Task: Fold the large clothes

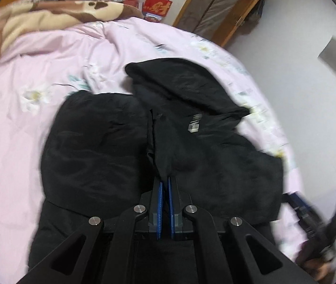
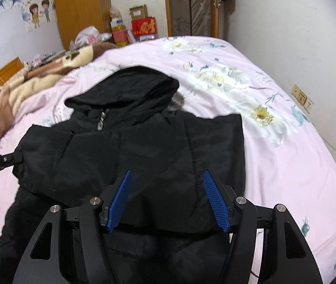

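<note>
Mid-fold: my left gripper (image 1: 165,182) fingers pinch the black jacket (image 2: 130,156); right gripper (image 2: 166,198) fingers apart, next regrasp hem.

black hooded jacket (image 2: 144,146) lies part-folded

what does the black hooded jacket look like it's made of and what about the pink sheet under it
Black jacket: seemingly smooth synthetic shell, maybe padded; faint sheen, puffy folds. Pink sheet: looks like thin matte woven cotton or a blend; fine wrinkles, printed flowers.
</note>
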The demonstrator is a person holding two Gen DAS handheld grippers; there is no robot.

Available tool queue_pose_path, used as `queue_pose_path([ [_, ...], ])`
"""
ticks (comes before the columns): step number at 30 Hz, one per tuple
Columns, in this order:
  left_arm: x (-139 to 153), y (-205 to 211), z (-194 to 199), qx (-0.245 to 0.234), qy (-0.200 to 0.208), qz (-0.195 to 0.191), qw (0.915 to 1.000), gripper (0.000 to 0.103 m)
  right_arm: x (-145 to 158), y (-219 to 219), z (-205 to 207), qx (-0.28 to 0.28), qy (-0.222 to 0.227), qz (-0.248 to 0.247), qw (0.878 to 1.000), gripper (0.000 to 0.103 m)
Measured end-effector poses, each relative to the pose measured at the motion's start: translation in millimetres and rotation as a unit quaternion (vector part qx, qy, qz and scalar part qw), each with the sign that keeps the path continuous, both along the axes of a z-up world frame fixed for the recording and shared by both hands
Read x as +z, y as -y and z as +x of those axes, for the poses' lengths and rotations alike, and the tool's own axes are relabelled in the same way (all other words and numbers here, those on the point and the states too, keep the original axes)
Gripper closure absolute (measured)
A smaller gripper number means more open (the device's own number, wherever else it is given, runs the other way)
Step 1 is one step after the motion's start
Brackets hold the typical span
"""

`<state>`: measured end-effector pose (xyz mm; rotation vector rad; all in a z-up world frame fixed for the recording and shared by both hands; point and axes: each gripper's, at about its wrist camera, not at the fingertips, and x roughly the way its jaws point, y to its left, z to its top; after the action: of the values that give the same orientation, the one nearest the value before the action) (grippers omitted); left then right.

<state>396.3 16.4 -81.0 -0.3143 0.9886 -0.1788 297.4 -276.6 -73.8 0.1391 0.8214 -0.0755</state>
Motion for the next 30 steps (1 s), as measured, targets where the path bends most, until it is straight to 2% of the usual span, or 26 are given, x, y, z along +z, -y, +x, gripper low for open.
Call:
queue_pose_path([
  [2,-14,-3,2,0.003,-0.01,0.014,0.9998,0.096,-8,-2,5,0.004,-0.009,-0.001,1.0,0.04],
  [4,-28,-6,4,0.006,-0.026,0.01,0.9996,0.095,-18,-4,9,0.009,-0.017,0.001,1.0,0.04],
  [8,-47,-10,11,0.013,-0.041,0.028,0.9987,0.091,-37,-11,16,0.013,-0.039,-0.019,0.999,0.04],
  [15,-63,-12,17,0.015,-0.05,0.042,0.9978,0.091,-56,-16,22,0.01,-0.052,-0.034,0.998,0.038],
  [17,-61,-13,18,0.012,-0.054,0.043,0.9975,0.091,-55,-16,23,0.011,-0.059,-0.036,0.998,0.038],
  [19,-46,-14,15,0.007,-0.038,0.038,0.9985,0.089,-45,-16,22,0.008,-0.055,-0.033,0.998,0.038],
  [20,-36,-14,12,0.003,-0.022,0.039,0.999,0.078,-36,-17,19,0.009,-0.038,-0.026,0.999,0.038],
  [21,-27,-14,11,0.004,-0.012,0.042,0.999,0.059,-28,-17,17,0.011,-0.025,-0.019,0.999,0.038],
  [23,-8,-14,9,0.004,0.013,0.035,0.9993,0.037,-13,-19,18,0.016,-0.005,-0.01,1.0,0.038],
  [27,3,-5,15,-0.001,0.027,0.033,0.9991,0.036,-2,-32,28,0.04,0.008,-0.017,0.999,0.038],
  [29,-11,4,25,-0.013,0.006,0.035,0.9993,0.036,-12,-39,34,0.054,-0.004,-0.017,0.998,0.038],
  [30,-24,9,32,-0.015,-0.015,0.05,0.9985,0.036,-21,-41,39,0.057,-0.016,-0.014,0.998,0.038],
])
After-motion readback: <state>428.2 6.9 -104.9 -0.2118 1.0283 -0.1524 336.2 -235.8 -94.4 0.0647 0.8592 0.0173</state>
